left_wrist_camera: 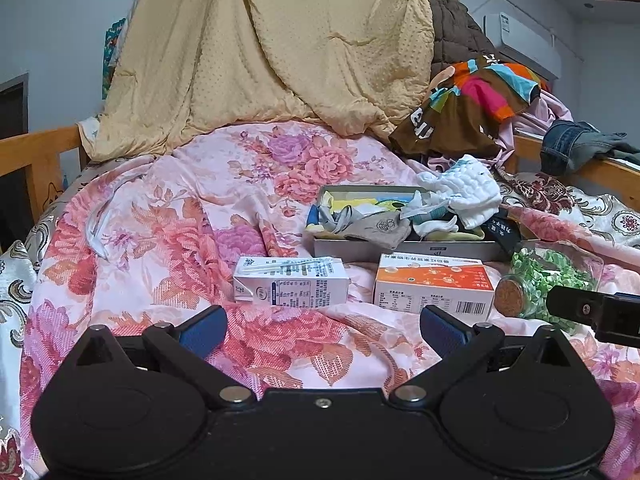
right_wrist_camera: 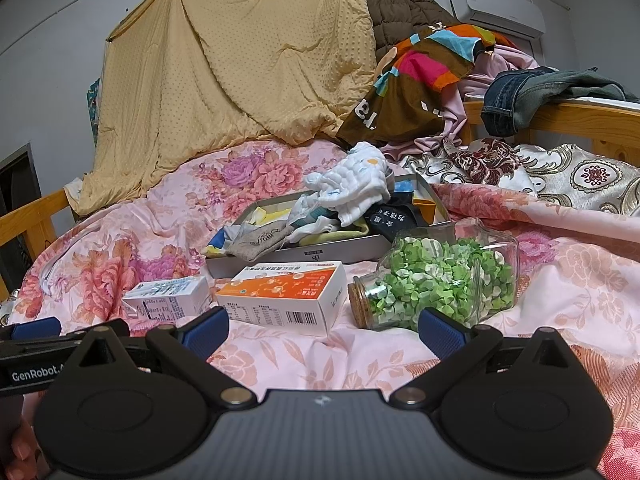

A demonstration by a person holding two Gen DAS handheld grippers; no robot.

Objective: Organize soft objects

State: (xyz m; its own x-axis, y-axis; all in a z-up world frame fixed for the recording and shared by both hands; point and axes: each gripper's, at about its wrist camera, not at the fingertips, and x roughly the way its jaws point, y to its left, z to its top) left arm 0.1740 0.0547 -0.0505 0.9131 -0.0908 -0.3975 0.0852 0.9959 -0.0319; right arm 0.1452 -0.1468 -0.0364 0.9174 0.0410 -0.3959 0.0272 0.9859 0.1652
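A grey shallow box (left_wrist_camera: 400,249) (right_wrist_camera: 304,255) lies on the floral bedspread, filled with socks and small cloths. A white quilted cloth (left_wrist_camera: 464,192) (right_wrist_camera: 352,188) is heaped on its right part, and a grey sock (left_wrist_camera: 380,227) (right_wrist_camera: 260,240) hangs over its front edge. My left gripper (left_wrist_camera: 322,330) is open and empty, low over the bedspread in front of a white milk carton (left_wrist_camera: 290,285). My right gripper (right_wrist_camera: 322,332) is open and empty, in front of an orange-and-white box (right_wrist_camera: 286,294) and a glass jar (right_wrist_camera: 436,280).
The jar of green bits with a cork lies on its side (left_wrist_camera: 540,280). The orange box also shows in the left wrist view (left_wrist_camera: 434,286). A yellow blanket (left_wrist_camera: 272,48) hangs behind. Clothes are piled at the back right (right_wrist_camera: 432,64). Wooden bed rails (right_wrist_camera: 560,118) border the bed.
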